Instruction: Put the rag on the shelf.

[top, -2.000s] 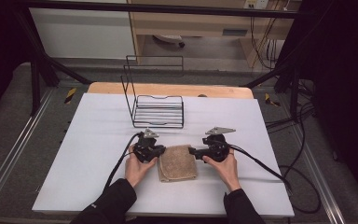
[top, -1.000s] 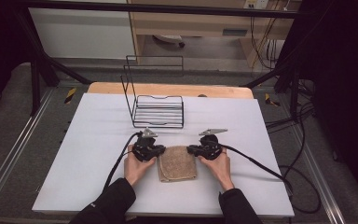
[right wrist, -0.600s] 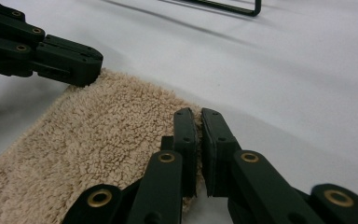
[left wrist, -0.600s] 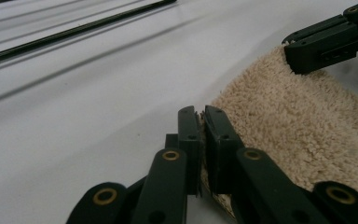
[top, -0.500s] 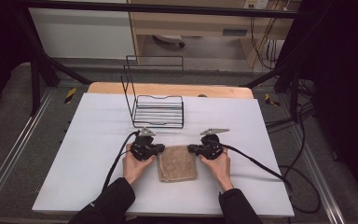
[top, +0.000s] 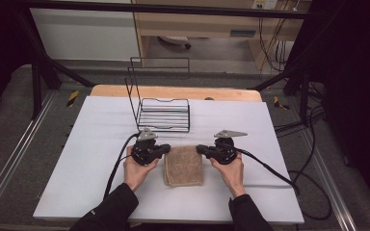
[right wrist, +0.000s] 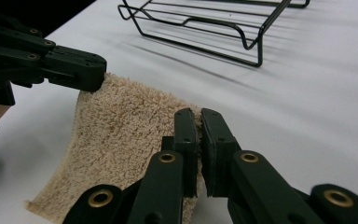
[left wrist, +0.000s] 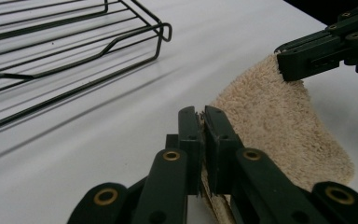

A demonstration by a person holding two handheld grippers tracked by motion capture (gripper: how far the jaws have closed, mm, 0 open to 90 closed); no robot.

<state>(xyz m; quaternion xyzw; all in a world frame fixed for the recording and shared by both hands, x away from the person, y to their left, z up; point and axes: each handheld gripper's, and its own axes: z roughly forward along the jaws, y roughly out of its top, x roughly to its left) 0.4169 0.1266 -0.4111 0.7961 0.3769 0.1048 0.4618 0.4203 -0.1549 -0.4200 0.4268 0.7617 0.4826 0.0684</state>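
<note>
Left tongs [top: 166,150] and right tongs [top: 200,148] are each pinching a far corner of the folded towel [top: 183,166], probably for unfolding; its near edge is resting on the tabletop [top: 91,144].

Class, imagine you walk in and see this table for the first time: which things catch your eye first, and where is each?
A tan towel lies near the front middle of the white table, pinched at its far corners by two tools. The left hand-held gripper is shut on its left corner and the right hand-held gripper on its right corner. Behind them stands a black wire rack.
</note>
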